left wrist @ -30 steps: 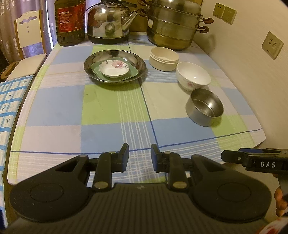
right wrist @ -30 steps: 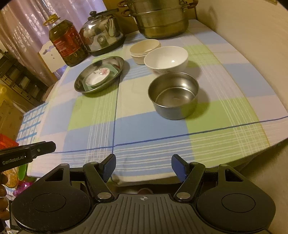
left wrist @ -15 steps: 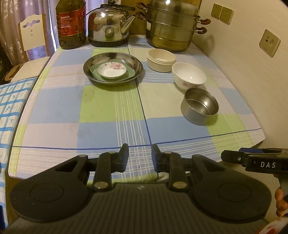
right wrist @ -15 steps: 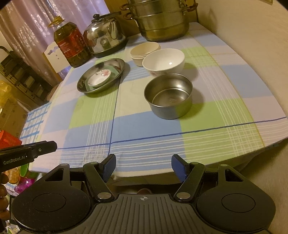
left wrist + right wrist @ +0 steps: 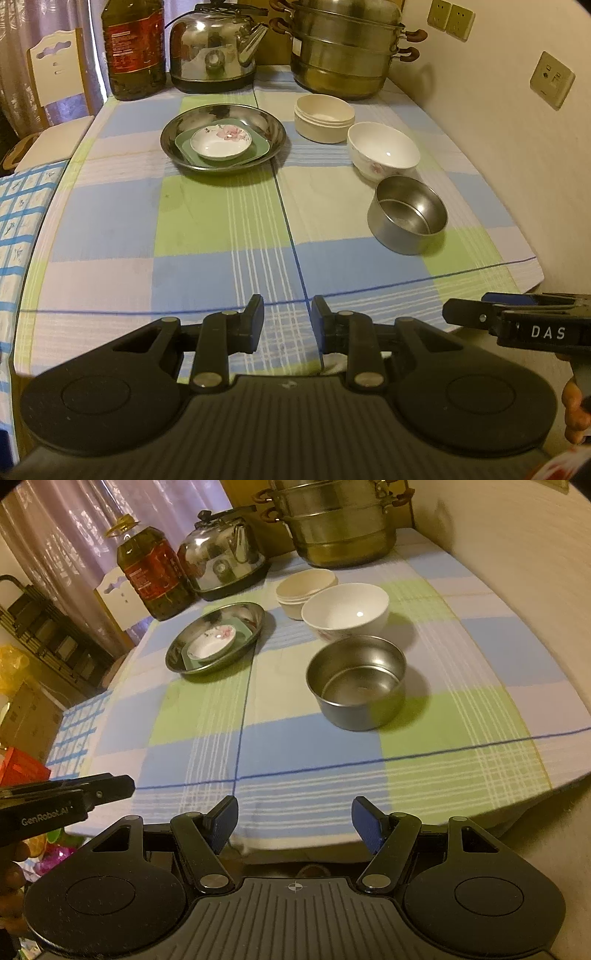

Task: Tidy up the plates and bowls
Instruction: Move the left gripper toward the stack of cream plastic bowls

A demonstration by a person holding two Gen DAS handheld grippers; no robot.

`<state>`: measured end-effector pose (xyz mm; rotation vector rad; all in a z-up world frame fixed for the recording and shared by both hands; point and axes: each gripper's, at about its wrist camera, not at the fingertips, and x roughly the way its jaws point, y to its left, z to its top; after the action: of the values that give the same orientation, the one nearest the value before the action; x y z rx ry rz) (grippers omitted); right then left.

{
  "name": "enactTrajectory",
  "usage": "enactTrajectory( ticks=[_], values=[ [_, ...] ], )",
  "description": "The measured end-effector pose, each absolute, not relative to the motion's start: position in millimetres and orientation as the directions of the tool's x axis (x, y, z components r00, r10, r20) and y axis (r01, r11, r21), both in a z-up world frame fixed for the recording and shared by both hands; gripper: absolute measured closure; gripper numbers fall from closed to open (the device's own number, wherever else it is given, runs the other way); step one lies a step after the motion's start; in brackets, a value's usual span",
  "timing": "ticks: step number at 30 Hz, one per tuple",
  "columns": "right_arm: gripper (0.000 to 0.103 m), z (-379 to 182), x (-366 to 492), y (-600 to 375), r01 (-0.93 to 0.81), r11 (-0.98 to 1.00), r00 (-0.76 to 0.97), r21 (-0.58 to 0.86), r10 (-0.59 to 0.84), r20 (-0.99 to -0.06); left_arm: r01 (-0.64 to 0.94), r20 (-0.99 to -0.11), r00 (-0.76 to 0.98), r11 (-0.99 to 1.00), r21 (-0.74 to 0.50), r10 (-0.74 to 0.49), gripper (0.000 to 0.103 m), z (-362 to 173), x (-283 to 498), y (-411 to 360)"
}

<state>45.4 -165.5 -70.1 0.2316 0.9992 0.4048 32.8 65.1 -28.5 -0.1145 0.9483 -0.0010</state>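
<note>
Checked tablecloth (image 5: 221,229) covered the work surface ahead of both tools. Compared with one second earlier, both grippers had advanced slightly toward the table, so the approach had begun. The left gripper (image 5: 287,325) stood narrowly parted and empty; the right gripper (image 5: 293,821) stood wide apart and empty. The steel bowl (image 5: 356,681) sat directly ahead of the right gripper, touching the white bowl (image 5: 345,609) beyond it. The stacked plates (image 5: 223,142) lay ahead-left, untouched.

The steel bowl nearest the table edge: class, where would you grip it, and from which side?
Grip the steel bowl by its near rim, one of the fingers inside and one outside the wall. It stands upright, open and empty, with straight thin sides. Come from the front with the right gripper, since the white bowl crowds its far side.
</note>
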Motion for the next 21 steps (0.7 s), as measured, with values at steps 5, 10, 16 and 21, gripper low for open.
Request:
enactTrajectory(
  ticks=[5,10,16,21],
  values=[
    [0.035,-68,62,-149,-0.229,0.9,0.482,0.37,0.435,-0.761,-0.029,-0.814,0.577,0.994,-0.104,-0.068,0.078,-31,57,77],
    [0.035,-70,84,-129,-0.223,0.903,0.48,0.368,0.43,-0.764,-0.01,-0.821,0.565,0.994,-0.106,-0.082,0.078,-34,86,96],
    [0.035,-74,116,-106,-0.211,0.904,0.483,0.372,0.427,-0.764,0.024,-0.822,0.559,0.993,-0.113,-0.107,0.078,-38,126,120],
    [0.035,-74,146,-89,-0.185,0.905,0.495,0.384,0.423,-0.759,0.077,-0.813,0.567,0.991,-0.108,-0.132,0.078,-40,163,132]
  ],
)
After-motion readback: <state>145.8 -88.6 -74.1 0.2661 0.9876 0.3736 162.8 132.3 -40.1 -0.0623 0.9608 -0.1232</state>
